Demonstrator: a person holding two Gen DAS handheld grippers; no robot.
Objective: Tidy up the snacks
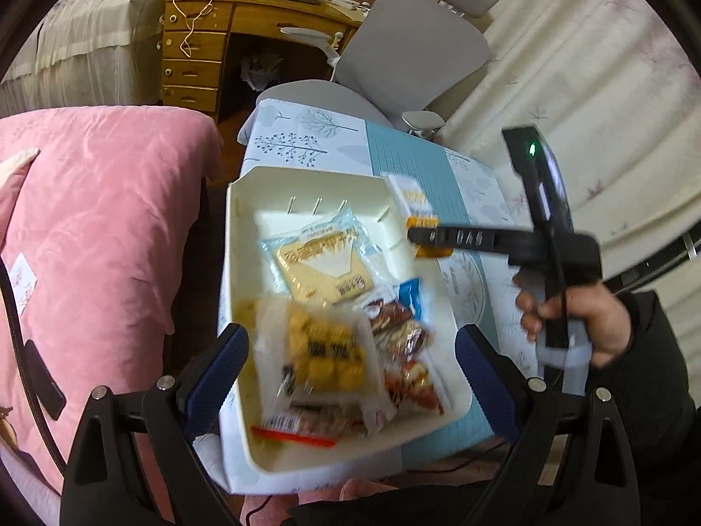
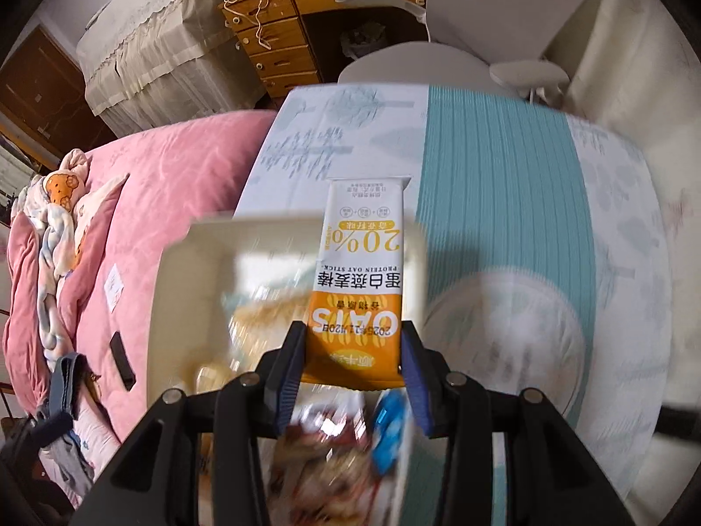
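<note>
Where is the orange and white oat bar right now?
The oat bar is clamped in the right gripper, held above the far right corner of the white tray over the blue tablecloth.

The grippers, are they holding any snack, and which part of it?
The right gripper pinches the oat bar by its orange end. The left gripper is open above the tray and holds nothing.
</note>
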